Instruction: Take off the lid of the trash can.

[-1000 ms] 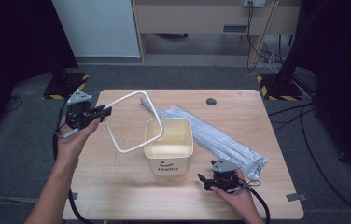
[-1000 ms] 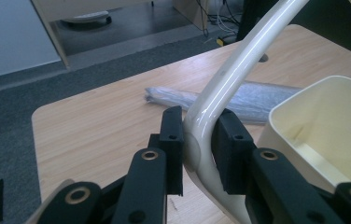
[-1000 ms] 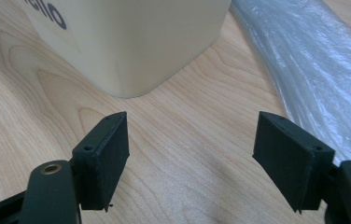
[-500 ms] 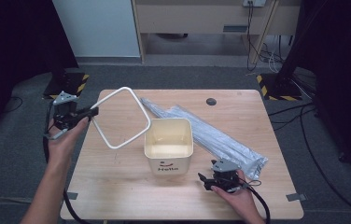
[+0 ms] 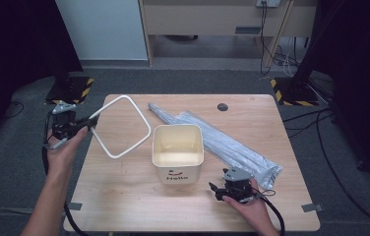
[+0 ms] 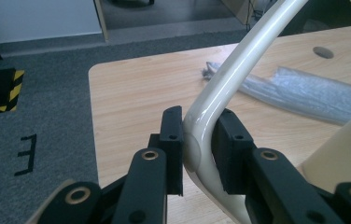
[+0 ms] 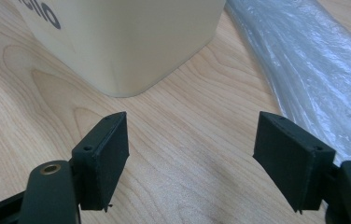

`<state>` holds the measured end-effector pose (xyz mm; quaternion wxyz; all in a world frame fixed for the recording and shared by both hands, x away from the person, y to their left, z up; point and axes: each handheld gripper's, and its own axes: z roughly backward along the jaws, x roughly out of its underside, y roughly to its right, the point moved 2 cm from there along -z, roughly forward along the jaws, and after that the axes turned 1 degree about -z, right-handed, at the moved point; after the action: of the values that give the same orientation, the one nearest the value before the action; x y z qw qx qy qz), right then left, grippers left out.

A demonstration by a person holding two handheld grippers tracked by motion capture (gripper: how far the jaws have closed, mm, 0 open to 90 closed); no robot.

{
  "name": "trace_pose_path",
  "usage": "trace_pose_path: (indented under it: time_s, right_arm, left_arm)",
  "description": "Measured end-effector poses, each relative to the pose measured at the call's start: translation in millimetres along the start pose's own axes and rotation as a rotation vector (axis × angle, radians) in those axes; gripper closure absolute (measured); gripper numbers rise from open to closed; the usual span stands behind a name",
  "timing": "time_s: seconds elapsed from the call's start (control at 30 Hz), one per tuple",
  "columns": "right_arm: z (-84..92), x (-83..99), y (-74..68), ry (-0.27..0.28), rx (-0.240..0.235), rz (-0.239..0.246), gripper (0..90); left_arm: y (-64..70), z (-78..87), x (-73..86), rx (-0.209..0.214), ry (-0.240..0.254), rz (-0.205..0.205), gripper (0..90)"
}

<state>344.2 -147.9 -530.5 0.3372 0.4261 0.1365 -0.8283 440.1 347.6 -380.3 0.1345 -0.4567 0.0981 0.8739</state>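
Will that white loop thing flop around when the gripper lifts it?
Probably not. The white loop keeps its squarish shape in the air though the left gripper pinches just one corner, so it looks stiff. It is thin, so likely light. Its glossy, rounded surface might slip or swivel between the jaws.

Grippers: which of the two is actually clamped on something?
The left gripper: its jaws pinch the bend of the cream frame. The right gripper rests beside the bin with jaws wide and nothing between them.

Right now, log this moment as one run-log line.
left gripper: shut on cream square frame | right gripper: open, beside cream plastic bin | wooden table
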Motion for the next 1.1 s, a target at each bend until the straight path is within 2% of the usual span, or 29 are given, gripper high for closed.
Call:
trace_pose_path:
  time_s: [0.17,0.37,0.77,0.9,1.1]
  right_arm:
    - [-0.2,-1.2,2.4,0.007,0.001,-0.019,26.3]
    - [-0.3,-0.5,4.1,0.003,0.003,-0.014,26.4]
    - [0.4,0.0,4.6,0.003,0.006,-0.013,26.8]
    - [0.1,0.4,4.6,0.003,0.004,-0.012,27.0]
    - [-0.6,0.9,5.4,-0.001,0.004,-0.009,27.0]
  left_arm:
    - [-6.3,-14.2,9.1,-0.018,-0.040,0.006,74.3]
    - [-12.6,-33.7,22.3,-0.037,-0.100,0.001,74.3]
    - [-15.6,-73.4,49.4,-0.030,-0.204,0.008,74.3]
    - [-15.5,-85.4,60.2,-0.029,-0.267,-0.004,74.2]
    - [-13.5,-96.1,70.3,-0.016,-0.323,-0.018,74.2]
